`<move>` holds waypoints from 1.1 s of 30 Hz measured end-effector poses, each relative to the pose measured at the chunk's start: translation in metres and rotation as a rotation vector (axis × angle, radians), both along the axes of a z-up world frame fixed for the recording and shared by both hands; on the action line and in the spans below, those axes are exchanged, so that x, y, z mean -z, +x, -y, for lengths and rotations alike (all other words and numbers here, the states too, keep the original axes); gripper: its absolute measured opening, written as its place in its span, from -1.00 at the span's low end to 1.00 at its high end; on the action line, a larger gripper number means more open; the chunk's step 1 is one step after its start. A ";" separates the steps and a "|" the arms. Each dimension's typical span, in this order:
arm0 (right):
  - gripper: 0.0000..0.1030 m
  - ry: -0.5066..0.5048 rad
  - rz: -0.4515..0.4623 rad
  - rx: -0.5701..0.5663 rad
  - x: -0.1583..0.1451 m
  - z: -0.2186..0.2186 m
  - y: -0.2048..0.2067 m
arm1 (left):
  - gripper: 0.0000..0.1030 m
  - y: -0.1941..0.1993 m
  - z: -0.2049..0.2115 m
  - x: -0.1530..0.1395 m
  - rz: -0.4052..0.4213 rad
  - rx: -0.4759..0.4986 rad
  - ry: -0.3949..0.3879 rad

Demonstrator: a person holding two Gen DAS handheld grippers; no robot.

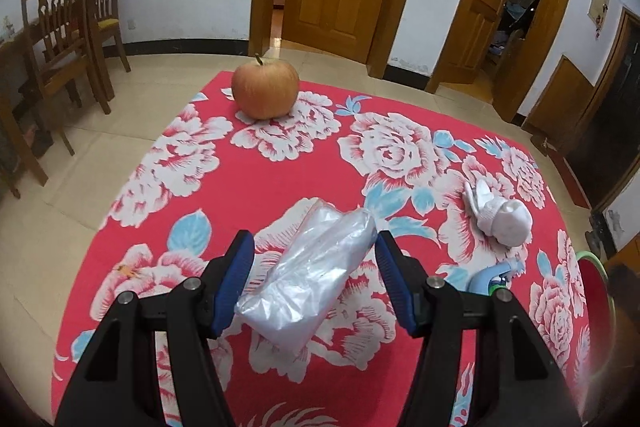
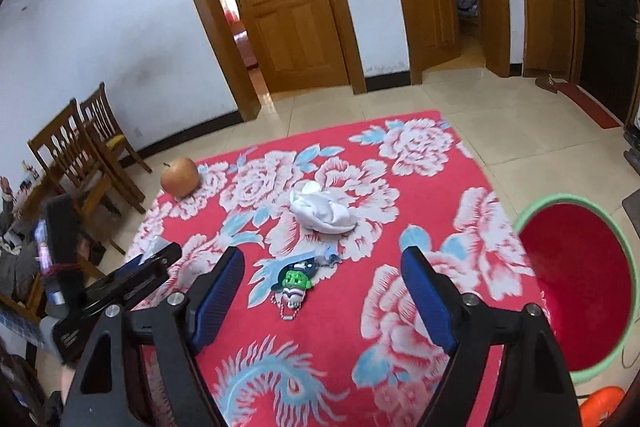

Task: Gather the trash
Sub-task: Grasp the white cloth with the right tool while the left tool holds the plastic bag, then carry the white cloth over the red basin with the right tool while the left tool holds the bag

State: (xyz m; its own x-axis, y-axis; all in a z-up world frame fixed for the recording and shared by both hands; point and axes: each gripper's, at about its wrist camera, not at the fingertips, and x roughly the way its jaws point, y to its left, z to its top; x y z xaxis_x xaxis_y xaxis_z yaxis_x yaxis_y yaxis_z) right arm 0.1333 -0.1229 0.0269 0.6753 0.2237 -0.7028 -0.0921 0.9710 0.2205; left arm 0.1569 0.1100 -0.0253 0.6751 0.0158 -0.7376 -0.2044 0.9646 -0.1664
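Left wrist: no readable writing on plastic bag [image 1: 308, 283].

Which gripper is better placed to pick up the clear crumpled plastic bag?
Left gripper: its open jaws already straddle the clear crumpled plastic bag. The right gripper frames a green toy keychain instead.

Floral tablecloth [image 1: 248, 187], apple [image 1: 265, 89], plastic bag [image 1: 308, 275], sock [image 1: 505, 219]

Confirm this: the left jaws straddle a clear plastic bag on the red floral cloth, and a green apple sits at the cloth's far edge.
Wrong on one point: the apple is orange-red, not green, as the left wrist view shows. The left gripper does straddle the clear plastic bag on the red floral cloth.
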 end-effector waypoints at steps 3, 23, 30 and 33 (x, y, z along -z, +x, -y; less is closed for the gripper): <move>0.57 -0.012 -0.023 -0.006 0.013 -0.005 0.018 | 0.21 0.001 0.001 0.003 0.010 -0.003 0.015; -0.70 -0.046 -0.118 -0.079 0.066 -0.027 0.081 | 0.21 0.000 -0.003 0.018 -0.004 -0.013 0.053; -0.79 -0.029 -0.065 -0.094 0.047 -0.023 0.065 | 0.21 0.000 -0.001 0.019 -0.001 -0.005 0.052; -0.79 -0.015 -0.033 -0.090 0.034 -0.017 0.054 | 0.21 0.000 -0.001 0.019 0.002 -0.004 0.049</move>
